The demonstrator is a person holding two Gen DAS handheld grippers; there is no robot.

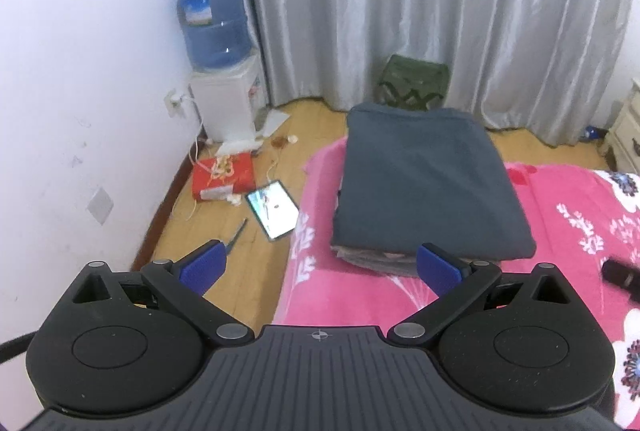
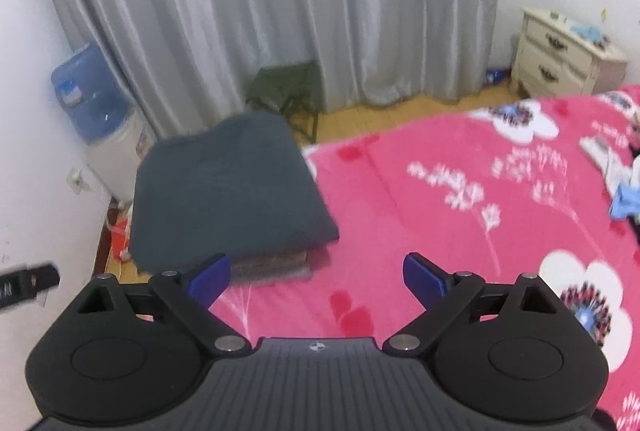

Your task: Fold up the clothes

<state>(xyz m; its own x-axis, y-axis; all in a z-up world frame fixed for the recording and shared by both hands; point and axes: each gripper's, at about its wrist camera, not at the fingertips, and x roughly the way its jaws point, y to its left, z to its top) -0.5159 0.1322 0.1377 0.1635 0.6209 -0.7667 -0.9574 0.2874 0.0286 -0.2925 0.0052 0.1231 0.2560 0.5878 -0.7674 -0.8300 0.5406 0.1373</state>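
Blue-padded, your left gripper (image 1: 320,265) and right gripper (image 2: 316,277) both hang spread and empty. Beyond them the grey folded stack (image 1: 428,187) sits at the bed's (image 1: 560,215) near-left corner, seemingly finished; next, fetch another garment.

No readable text, brand, number or sign can be made out in either view. A label on the blue water bottle (image 1: 211,25), printing on the red box (image 1: 223,178) on the floor and the lit phone screen (image 1: 273,208) are seen, but all are too blurred to be read.
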